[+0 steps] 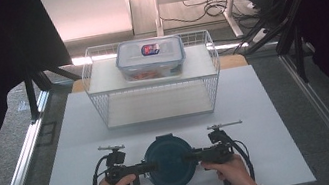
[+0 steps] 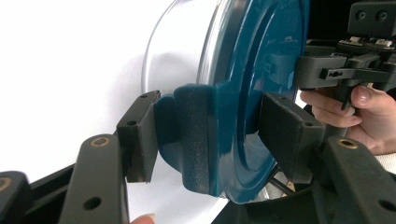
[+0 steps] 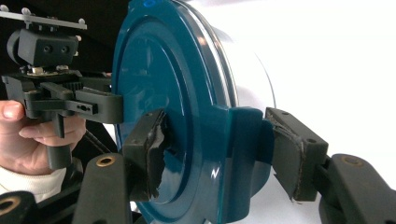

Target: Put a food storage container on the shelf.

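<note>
Currently both hands are reaching in from the near edge | left gripper [image 1: 150,166] is pinching the round teal-lidded container [image 1: 170,161] (its left clip tab) | right gripper [image 1: 189,157] is pinching the right tab

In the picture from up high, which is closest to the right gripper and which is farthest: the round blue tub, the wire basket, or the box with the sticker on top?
Counting out from the right gripper:
1. Round blue tub, gripped at its right edge.
2. Wire basket, farther up the white board.
3. Box with the sticker, on the basket's top shelf, farthest back.
</note>
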Motion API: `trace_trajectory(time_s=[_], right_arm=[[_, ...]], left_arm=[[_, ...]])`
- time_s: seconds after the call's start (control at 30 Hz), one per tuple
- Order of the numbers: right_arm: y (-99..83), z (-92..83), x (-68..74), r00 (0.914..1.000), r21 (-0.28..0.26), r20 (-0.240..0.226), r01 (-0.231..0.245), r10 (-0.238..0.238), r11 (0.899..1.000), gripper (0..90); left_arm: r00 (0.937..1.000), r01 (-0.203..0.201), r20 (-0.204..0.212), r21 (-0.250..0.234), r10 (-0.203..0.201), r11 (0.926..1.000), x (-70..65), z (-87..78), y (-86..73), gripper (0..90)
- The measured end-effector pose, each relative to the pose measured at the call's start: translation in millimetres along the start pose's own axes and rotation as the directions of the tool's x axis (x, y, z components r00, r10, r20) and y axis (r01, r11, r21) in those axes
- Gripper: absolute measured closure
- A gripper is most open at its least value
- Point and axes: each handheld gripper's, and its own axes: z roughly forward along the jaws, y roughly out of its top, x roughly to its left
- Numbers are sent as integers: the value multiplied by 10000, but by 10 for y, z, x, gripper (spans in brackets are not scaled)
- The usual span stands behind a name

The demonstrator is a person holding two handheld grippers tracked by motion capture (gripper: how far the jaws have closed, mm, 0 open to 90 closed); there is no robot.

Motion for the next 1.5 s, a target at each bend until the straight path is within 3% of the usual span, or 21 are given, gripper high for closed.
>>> trace_trajectory(time_s=[0.27,0.77,1.03,1.5], right_arm=[[31,-68,85,9987,-341,-56,507,-510,9981,402],[163,-185,247,9917,-827,172,1285,-1275,9883,401],[320,-254,371,9875,-1145,231,1574,-1558,9809,401],[712,-481,657,9729,-1736,490,2311,-2259,9573,401]], left_arm=[[9986,-527,-38,-206,526,9984,-96,-80,25,407],[9946,-1032,41,-590,1037,9929,-217,-187,159,406],[9909,-1345,-51,-737,1345,9882,-336,-313,335,405],[9818,-1885,-22,-1263,1897,9739,-607,-545,703,405]])
